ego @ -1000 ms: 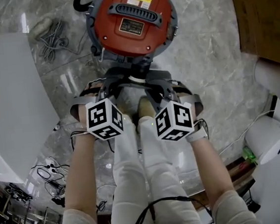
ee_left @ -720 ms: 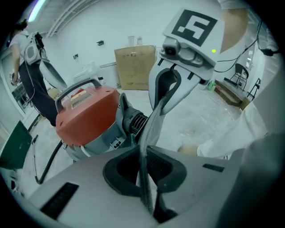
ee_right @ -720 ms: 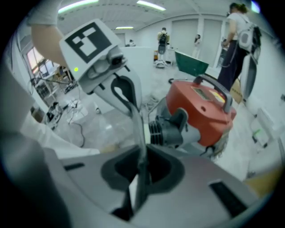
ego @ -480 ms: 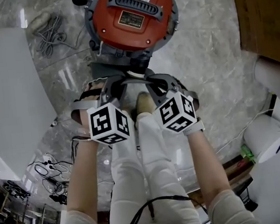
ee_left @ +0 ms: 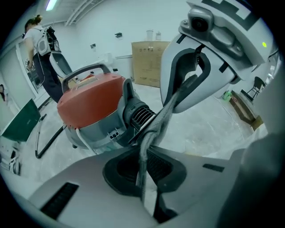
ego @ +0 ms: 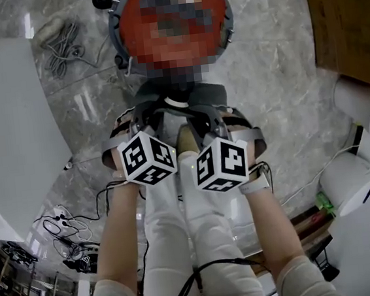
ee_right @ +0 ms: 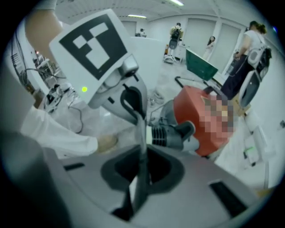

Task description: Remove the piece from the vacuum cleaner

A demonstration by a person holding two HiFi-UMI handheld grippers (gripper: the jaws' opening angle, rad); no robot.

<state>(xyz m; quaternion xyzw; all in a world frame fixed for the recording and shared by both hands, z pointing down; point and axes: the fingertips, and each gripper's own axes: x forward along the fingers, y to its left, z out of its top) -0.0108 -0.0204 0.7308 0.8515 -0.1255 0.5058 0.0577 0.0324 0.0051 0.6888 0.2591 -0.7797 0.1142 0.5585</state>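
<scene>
**Head view.** The vacuum cleaner (ego: 128, 32), a round body with a glossy red top over a grey drum, stands on the polished, veined marble floor (ego: 275, 69). The dark grey piece (ego: 180, 98) sits in its front port and is not yet off. The left gripper (ego: 159, 117) and right gripper (ego: 198, 116) converge on it from either side.

**Left gripper view.** The jaws are pressed together with nothing visible between them. Their tips are at the ribbed, matte plastic piece. Whether they touch it is unclear.

**Right gripper view.** These jaws are likewise together and look empty. The piece reads as a short ribbed cylinder.

**Judgement.** The approach is done. Gripping the piece and pulling it free remain.
</scene>
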